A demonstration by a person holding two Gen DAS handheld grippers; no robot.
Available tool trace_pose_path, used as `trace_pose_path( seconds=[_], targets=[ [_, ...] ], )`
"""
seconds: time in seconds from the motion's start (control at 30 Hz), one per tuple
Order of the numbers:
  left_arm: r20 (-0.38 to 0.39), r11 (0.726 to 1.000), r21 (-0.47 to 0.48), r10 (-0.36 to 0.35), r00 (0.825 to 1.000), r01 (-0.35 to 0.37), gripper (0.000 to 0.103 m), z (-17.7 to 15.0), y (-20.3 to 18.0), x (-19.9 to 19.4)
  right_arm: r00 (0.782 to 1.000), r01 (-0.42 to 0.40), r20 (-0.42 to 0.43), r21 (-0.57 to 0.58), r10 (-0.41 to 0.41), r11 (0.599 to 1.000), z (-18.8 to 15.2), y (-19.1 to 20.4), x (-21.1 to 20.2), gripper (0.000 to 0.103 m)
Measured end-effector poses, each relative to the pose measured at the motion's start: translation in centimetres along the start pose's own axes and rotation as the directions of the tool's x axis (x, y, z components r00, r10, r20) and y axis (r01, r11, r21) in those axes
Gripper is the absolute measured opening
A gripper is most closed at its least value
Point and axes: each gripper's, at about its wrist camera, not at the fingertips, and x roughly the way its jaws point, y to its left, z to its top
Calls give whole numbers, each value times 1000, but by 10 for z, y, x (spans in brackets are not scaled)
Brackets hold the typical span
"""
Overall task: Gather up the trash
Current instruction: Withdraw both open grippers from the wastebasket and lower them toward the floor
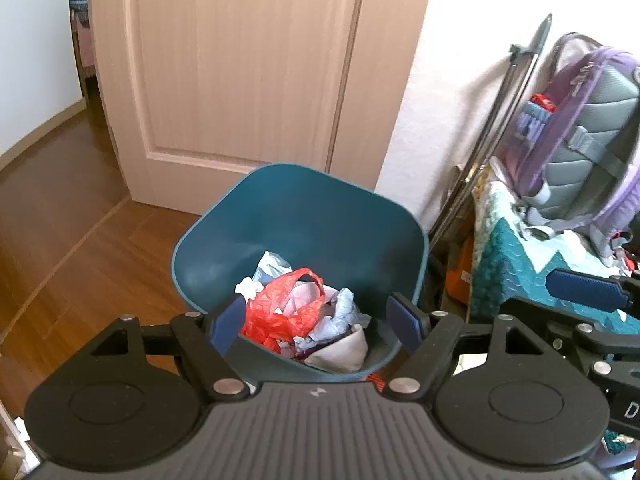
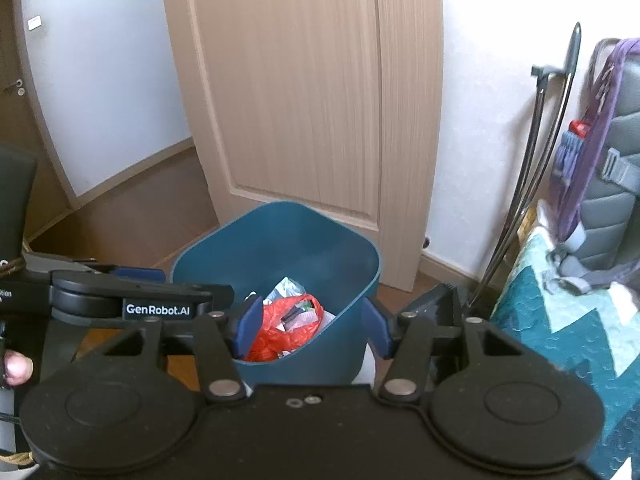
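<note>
A teal bin [image 1: 320, 216] stands on the wooden floor before a door; it also shows in the right wrist view [image 2: 276, 248]. Inside lie a red plastic bag [image 1: 280, 312], crumpled white and bluish paper [image 1: 340, 312] and a pale wrapper; the red bag also shows in the right wrist view [image 2: 284, 328]. My left gripper [image 1: 318, 322] is open and empty just above the bin's near rim. My right gripper [image 2: 312, 326] is open and empty, its fingers straddling the bin's near right wall. The left gripper shows in the right view [image 2: 120, 292], and the right gripper in the left view [image 1: 580, 292].
A beige door [image 1: 248, 60] stands behind the bin. At the right, a purple and grey backpack [image 1: 584, 128] rests on a teal quilted cover [image 1: 516, 264], with metal rods [image 1: 500, 120] leaning on the white wall. Brown wooden floor [image 1: 72, 208] lies to the left.
</note>
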Motion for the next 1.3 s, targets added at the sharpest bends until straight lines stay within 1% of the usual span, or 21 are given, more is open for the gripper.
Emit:
trace_pose_path(
  seconds=[0.07,0.1,0.13,0.33,0.57,0.63,0.7,0.73,0.9,1.03,1.13,1.3],
  targets=[
    [12,1000,4,-11,1000,11,78,-2,-4,-13,1000,-5,12,2,5,1000,0,0,-14,54],
    [17,1000,6,-15,1000,15,81,-3,-6,-20,1000,-7,17,4,7,1000,0,0,-20,54],
    [24,1000,9,-17,1000,16,82,-4,-8,-26,1000,-9,24,6,9,1000,-1,0,-27,55],
    [55,998,42,-43,998,40,83,-13,-26,-65,998,-14,62,0,14,1000,-9,1,-67,55],
    [82,995,76,-77,994,71,84,-27,-49,-101,996,-13,91,16,12,1000,-19,-9,-104,55],
    [86,993,81,-88,992,81,87,-31,-55,-108,995,-15,97,22,12,1000,-22,-12,-113,55],
    [89,992,83,-104,991,97,96,-36,-60,-114,995,-17,101,31,14,999,-26,-16,-122,55],
    [93,991,85,-112,989,104,98,-39,-63,-116,994,-20,104,36,16,999,-28,-19,-126,55],
    [93,986,97,-144,985,134,99,-52,-79,-120,994,-25,107,60,19,998,-43,-34,-140,56],
    [85,986,121,-124,989,114,102,-64,-95,-115,995,-32,98,94,22,995,-59,-50,-142,56],
    [58,983,150,-112,992,102,102,-75,-108,-105,997,-33,78,118,24,992,-75,-64,-139,56],
    [-10,980,160,-119,993,119,102,-98,-123,-75,1000,-15,28,164,11,986,-104,-90,-126,56]
  ],
)
